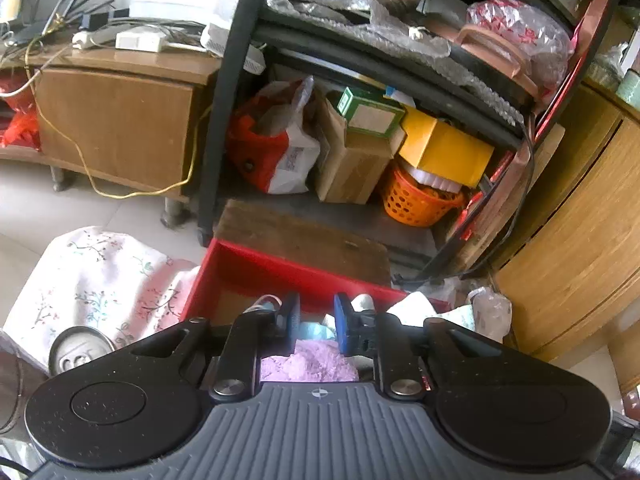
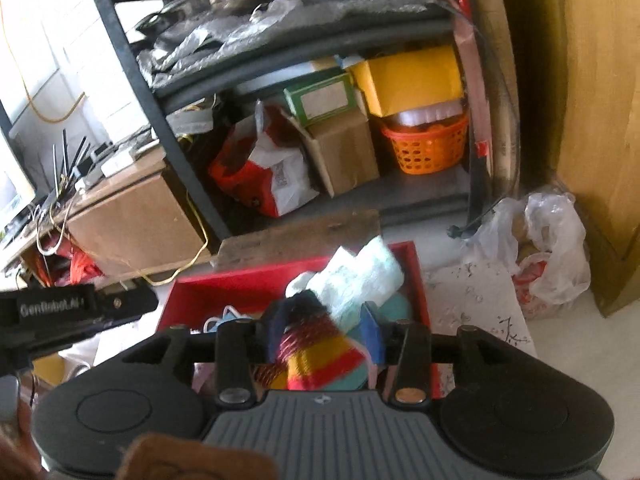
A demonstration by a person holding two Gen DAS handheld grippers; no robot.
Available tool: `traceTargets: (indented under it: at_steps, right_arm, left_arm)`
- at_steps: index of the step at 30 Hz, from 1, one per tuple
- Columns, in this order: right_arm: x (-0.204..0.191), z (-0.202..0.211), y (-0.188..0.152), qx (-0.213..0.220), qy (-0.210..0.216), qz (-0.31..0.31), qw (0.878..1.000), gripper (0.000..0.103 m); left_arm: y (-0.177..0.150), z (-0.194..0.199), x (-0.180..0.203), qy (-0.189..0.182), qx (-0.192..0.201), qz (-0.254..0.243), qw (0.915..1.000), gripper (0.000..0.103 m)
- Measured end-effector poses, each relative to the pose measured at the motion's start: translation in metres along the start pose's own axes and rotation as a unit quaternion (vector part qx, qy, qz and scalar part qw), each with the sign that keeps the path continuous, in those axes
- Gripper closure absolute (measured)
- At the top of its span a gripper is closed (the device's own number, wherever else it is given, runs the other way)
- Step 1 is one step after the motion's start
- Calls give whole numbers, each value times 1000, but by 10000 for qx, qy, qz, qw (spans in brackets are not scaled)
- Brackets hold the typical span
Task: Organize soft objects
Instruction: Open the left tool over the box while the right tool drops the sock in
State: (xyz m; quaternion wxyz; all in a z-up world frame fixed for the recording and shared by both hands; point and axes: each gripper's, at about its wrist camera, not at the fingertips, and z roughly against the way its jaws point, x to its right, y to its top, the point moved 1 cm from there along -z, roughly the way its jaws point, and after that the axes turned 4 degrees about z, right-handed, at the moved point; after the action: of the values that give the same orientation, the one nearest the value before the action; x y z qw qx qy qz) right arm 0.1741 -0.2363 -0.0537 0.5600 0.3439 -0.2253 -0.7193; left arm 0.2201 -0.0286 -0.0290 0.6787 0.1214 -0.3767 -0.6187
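**Holding a striped knit over the red box**

Gripping a striped knit piece, banded in yellow, red and dark maroon, your right gripper has its jaws clenched on the fabric directly above the red box. Your left gripper hovers over the same box with its jaws released and nothing between them; a lilac fluffy cloth lies just beneath its blue pads.

Inside the box, just past the knit, a pale mint cloth is heaped against the far right corner, with a teal piece beside it. A floral fabric lies left of the box, a metal can resting on it.

Beyond the box sits a worn wooden board, then a black shelf rack holding a cardboard carton, a yellow box and an orange basket.
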Motion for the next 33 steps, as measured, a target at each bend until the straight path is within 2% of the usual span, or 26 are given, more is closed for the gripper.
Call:
traceTargets:
  at_steps: [4,7,13,17,24,33]
  right_arm:
    - [0,11,1,46,-37,55,10000,89]
    - [-1,19,0,10,-75,120,9999,88]
    - [1,37,-4,-51,-173,198,9996,84]
    - [10,49,-12,-112,-186,73,9997,83]
    - [28,61,-40,-476,-88,-308,9984,82]
    - [26,68,-81,-979,-267,-68,9948,82]
  left_arm:
    - [-1,12,4,-8,17,-77,10000,79]
    - [-6,20,12,-11,-82,-204,9998,70]
    - [-30,34,26,-115,-336,-559,9978,63]
    - [-52,42,34,-270,-588,-784,9948,52]
    - [-97,48,42,-338,-991,-1224,9869,51]
    - [-131,43,41,-198,-1345,-1546,9786,46]
